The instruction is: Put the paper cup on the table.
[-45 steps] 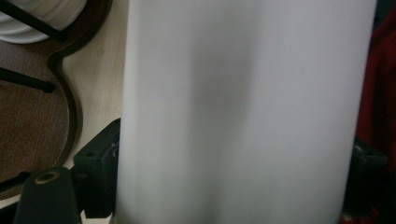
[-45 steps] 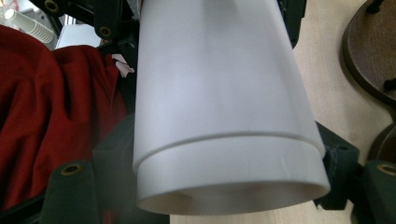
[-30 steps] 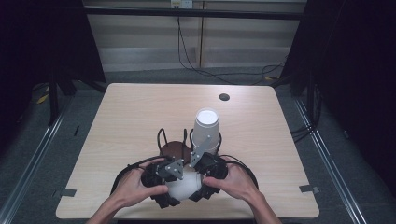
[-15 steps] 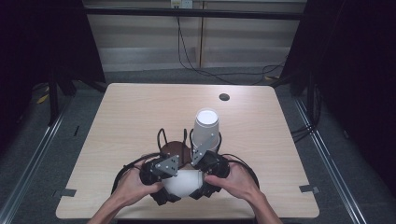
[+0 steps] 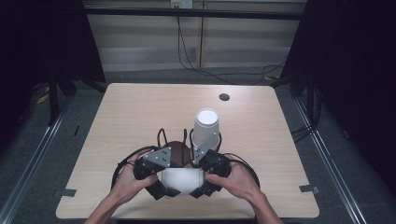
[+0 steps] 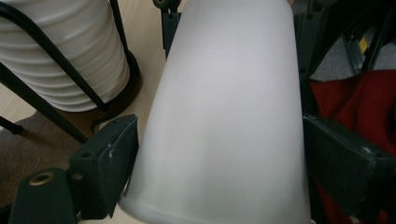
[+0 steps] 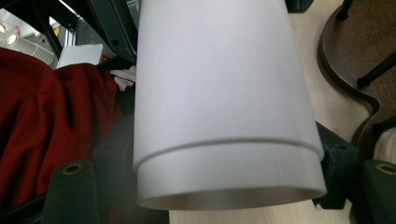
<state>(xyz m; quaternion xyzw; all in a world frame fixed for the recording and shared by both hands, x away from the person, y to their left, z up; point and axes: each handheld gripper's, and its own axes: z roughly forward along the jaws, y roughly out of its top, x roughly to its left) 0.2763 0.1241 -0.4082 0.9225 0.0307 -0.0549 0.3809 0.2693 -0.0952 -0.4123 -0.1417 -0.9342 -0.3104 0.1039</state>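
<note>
While both hands meet low over the near edge of the table [image 5: 140, 107], 2 nested white cups [image 5: 183, 180] lie on their side between the 2 grippers, long axis running left to right across the person's front. The left gripper [image 6: 219, 154] sits at one end, its jaws on either side of the outer cup's wall; they have just been closing with the cup between them, and the pads look to touch the wall, though a firm grip cannot be confirmed. The right gripper [image 7: 224, 163] works the opposite end, where the inner cup's rim band [image 7: 229, 179] protrudes; its jaws flank that band and appear pressed against it. Neither hand is nearer: each holds its own end, so any separation must pull along that shared axis. Beyond them, a tall stack of cups [image 5: 205, 128] stands upright in a black wire holder [image 5: 161, 137] on a brown base [image 5: 175, 148].

Compared with 1 second ago, the lying cups show more plainly between the grippers, and the left gripper has shifted slightly.
</note>
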